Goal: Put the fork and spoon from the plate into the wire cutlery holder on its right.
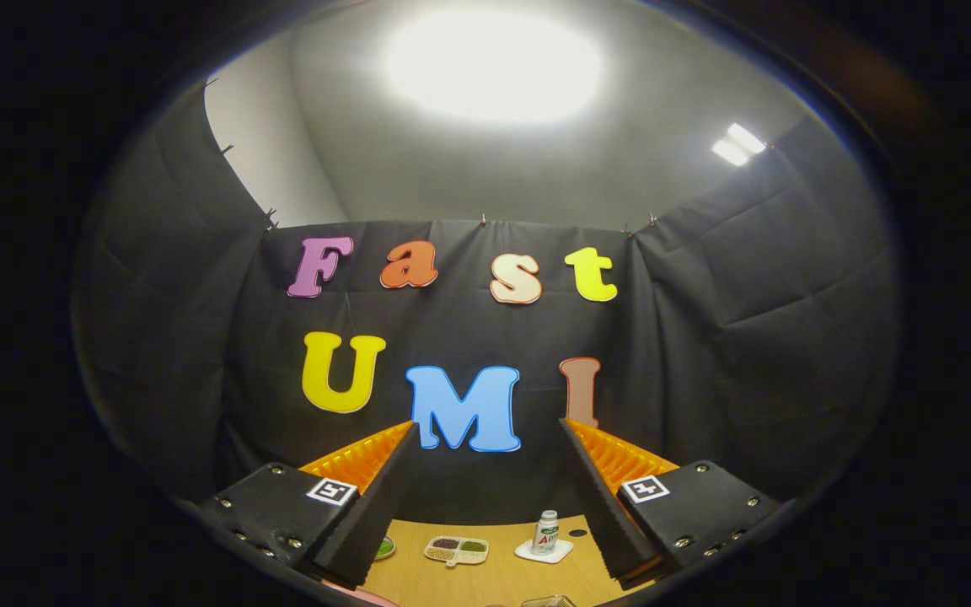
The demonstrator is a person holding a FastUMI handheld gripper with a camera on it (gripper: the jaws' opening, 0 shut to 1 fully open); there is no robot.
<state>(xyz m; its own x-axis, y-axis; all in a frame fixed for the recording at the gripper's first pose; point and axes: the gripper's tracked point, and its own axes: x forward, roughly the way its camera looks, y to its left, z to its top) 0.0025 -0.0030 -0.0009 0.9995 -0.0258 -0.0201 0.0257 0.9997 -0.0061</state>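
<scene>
Nearest the camera, our gripper stood with its fingers wide apart and nothing between them, raised and pointed at the booth wall more than at the table. Beyond the fingers, toward the table's far edge, we saw a divided snack tray and a small bottle on a white coaster; a wire rim showed at the near edge, perhaps the cutlery holder, and we could not tell where the plate, fork or spoon lay. We judged that the step called for tilting down first to find the plate, keeping the fingers spread until they straddled one handle.

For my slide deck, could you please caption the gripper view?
Open gripper raised above the wooden table, a small bottle and divided dish beyond its fingers.
</scene>
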